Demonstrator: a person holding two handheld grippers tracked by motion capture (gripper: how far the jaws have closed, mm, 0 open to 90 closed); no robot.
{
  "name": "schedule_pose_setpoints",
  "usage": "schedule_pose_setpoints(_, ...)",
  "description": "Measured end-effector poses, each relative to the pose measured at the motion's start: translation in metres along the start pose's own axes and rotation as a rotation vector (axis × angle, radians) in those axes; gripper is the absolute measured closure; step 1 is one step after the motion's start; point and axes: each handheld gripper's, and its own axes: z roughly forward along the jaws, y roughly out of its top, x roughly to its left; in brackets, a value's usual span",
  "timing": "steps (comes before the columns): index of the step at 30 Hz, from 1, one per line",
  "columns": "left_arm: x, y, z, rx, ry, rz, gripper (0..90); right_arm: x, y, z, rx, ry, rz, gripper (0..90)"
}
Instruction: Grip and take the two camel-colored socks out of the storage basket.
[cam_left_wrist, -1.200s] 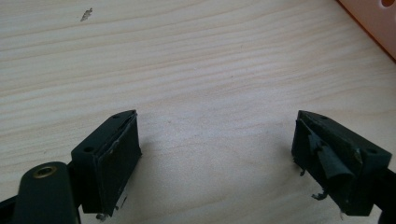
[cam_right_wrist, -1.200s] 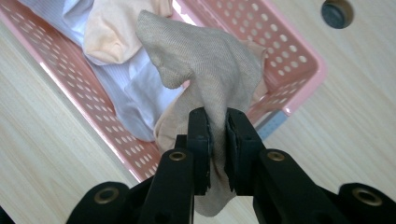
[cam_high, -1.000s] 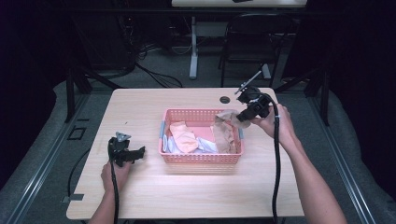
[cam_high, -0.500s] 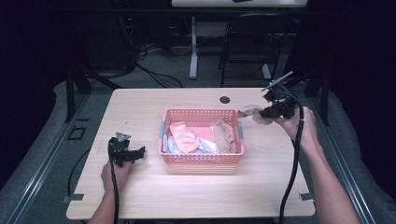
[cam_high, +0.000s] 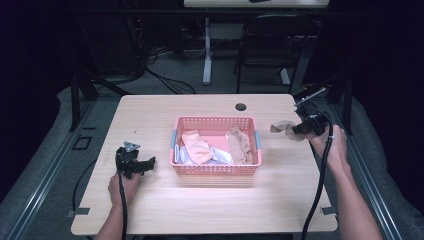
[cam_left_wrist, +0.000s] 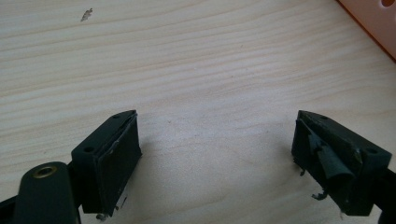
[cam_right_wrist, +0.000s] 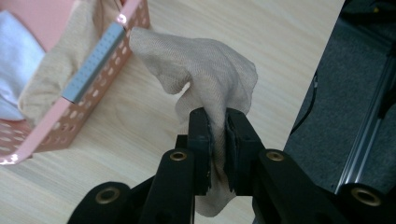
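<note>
Right tool: the right tool (cam_high: 296, 131) was clamped on a beige cloth (cam_right_wrist: 205, 79), held over the right end of the tabletop (cam_high: 150, 112), just clear of the pink basket (cam_high: 216, 167).
Left tool: the left tool (cam_left_wrist: 217, 163) sat low over bare wood near the front left, jaws spread wide, nothing between them.
Grip: in the right gripper view only a narrow fold was pinched, with most of the cloth bunched loose above the jaws.
Risk, slip: the fold looked thin enough that a quick swing might pull it free and drop the cloth.
Risk, edge: the cloth hung near the tabletop's right edge, so a drop there might send it to the floor.
Risk, snag: the loose end lay close to the basket rim in the right gripper view and could catch on it, dragging the basket.
Count, tools: two.
Count, baskets: one.
Count, cloths held: one.
Count, cloths in basket: a peach cloth (cam_high: 196, 147), a tan cloth (cam_high: 240, 145) and a white cloth (cam_high: 220, 156), three as far as I could tell; more may have lain underneath.
</note>
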Motion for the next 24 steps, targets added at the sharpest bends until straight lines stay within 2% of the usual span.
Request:
schedule_pose_setpoints(2, 0.000, 0.000, 0.000, 0.000, 0.000, 0.000, 14.9, -0.003, -0.005, 0.007, 0.014, 0.013, 0.010, 81.6)
schedule_pose_setpoints(4, 0.000, 0.000, 0.000, 0.000, 0.000, 0.000, 14.9, -0.004, -0.007, 0.012, 0.027, 0.009, 0.013, 81.6)
schedule_pose_setpoints(6, 0.000, 0.000, 0.000, 0.000, 0.000, 0.000, 15.0, -0.005, -0.012, 0.022, 0.066, 0.007, 0.016, 81.6)
schedule_pose_setpoints(13, 0.000, 0.000, 0.000, 0.000, 0.000, 0.000, 14.9, -0.011, -0.020, 0.040, 0.117, 0.003, 0.033, 81.6)
schedule_pose_setpoints(19, 0.000, 0.000, 0.000, 0.000, 0.000, 0.000, 15.0, -0.017, -0.025, 0.052, 0.154, 0.038, 0.071, 81.5)
schedule_pose_setpoints(22, 0.000, 0.000, 0.000, 0.000, 0.000, 0.000, 14.9, -0.016, -0.028, 0.061, 0.199, 0.035, 0.053, 81.4)
schedule_pose_setpoints(24, 0.000, 0.000, 0.000, 0.000, 0.000, 0.000, 15.0, -0.015, -0.030, 0.064, 0.202, 0.031, 0.057, 81.4)
